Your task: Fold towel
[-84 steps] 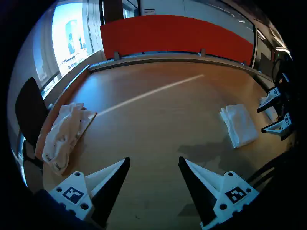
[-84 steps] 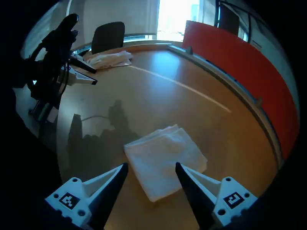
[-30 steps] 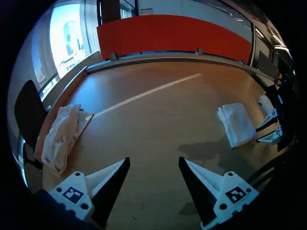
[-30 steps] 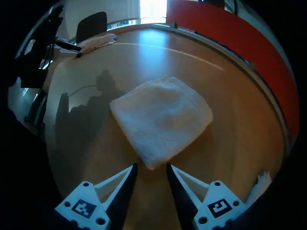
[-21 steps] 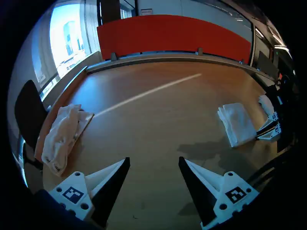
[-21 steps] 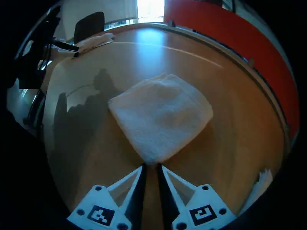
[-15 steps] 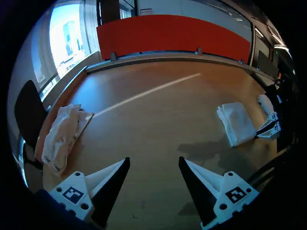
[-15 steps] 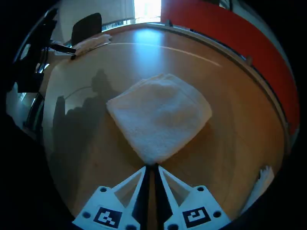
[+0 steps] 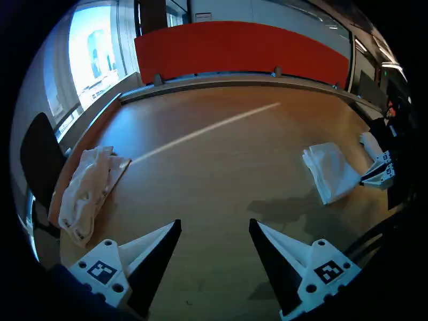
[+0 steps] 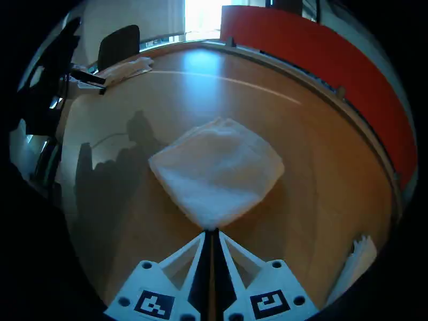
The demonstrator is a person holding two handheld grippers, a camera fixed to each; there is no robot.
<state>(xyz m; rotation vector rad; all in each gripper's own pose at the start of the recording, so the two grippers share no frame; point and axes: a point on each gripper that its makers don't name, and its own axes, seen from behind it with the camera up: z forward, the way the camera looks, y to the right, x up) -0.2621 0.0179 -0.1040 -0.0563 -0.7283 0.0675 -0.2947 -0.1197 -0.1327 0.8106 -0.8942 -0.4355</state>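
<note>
A folded white towel [image 10: 216, 174] lies on the wooden table [image 10: 214, 91], one corner pointing at my right gripper [image 10: 212, 232]. The right gripper is shut on that near corner, and the corner looks slightly raised. In the left gripper view the same towel [image 9: 327, 171] sits at the far right, with the right gripper [image 9: 381, 174] pinching its right corner. My left gripper [image 9: 214, 222] hovers open over bare wood with nothing between its fingers. The left gripper [image 10: 91, 79] is also seen far off at the upper left of the right gripper view.
A heap of unfolded white towels [image 9: 85, 187] lies at the table's left edge beside a dark chair [image 9: 40, 155]. Another white cloth [image 9: 369, 143] lies beyond the folded towel. A red partition [image 9: 241, 48] runs along the table's far edge. A person's dark form [image 10: 37, 91] stands left.
The right gripper closed from open onto the folded towel's near corner and has drawn that corner up a little. The left gripper has stayed in place, open.
</note>
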